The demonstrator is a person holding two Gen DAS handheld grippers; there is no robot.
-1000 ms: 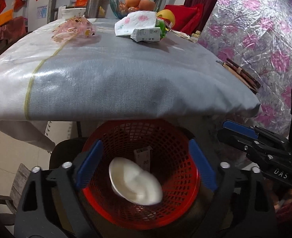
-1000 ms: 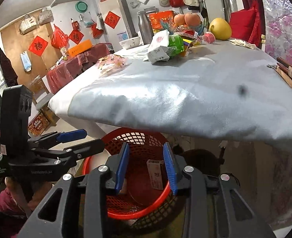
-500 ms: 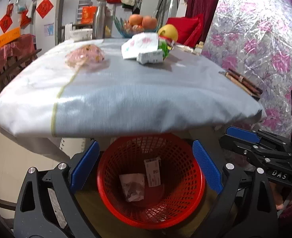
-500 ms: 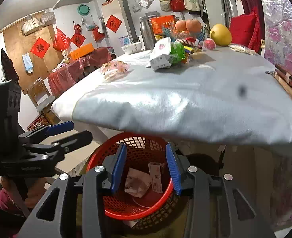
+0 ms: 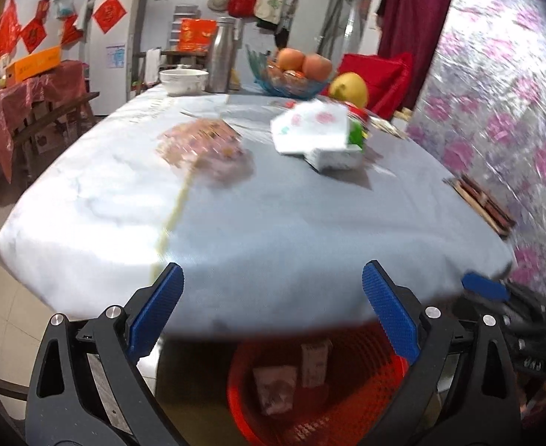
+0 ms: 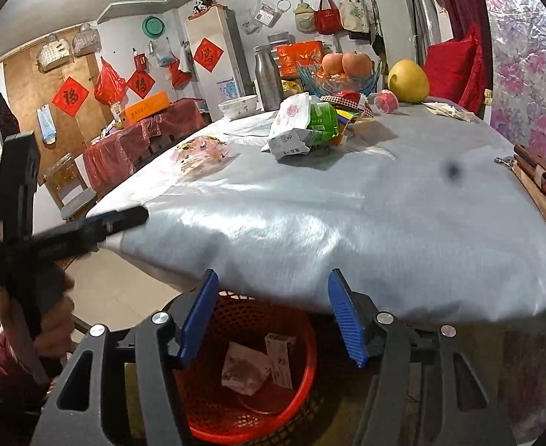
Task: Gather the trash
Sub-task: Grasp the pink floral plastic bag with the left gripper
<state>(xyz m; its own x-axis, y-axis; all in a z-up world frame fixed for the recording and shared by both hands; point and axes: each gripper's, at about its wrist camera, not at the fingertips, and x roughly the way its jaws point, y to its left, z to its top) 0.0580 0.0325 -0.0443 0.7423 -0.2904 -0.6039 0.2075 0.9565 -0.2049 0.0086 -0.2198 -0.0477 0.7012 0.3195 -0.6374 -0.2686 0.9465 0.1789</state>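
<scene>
So far we had two scraps in red basket [image 6: 258, 390] | pink wrapper [image 5: 204, 145], packets [image 6: 299, 126] left on desk [image 6: 347, 215] | left gripper [image 5: 271, 312] jaws wide, empty | right gripper [image 6: 273, 316] jaws opening, empty

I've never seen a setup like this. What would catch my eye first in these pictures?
Probably the red mesh basket on the floor below the table's near edge, with two crumpled wrappers lying in it. Next, the heap of packets and the pink plastic wrapper on the grey tablecloth. Framing it all are blue-padded tongs: the left tongs open, the right tongs opening, both empty.
</scene>
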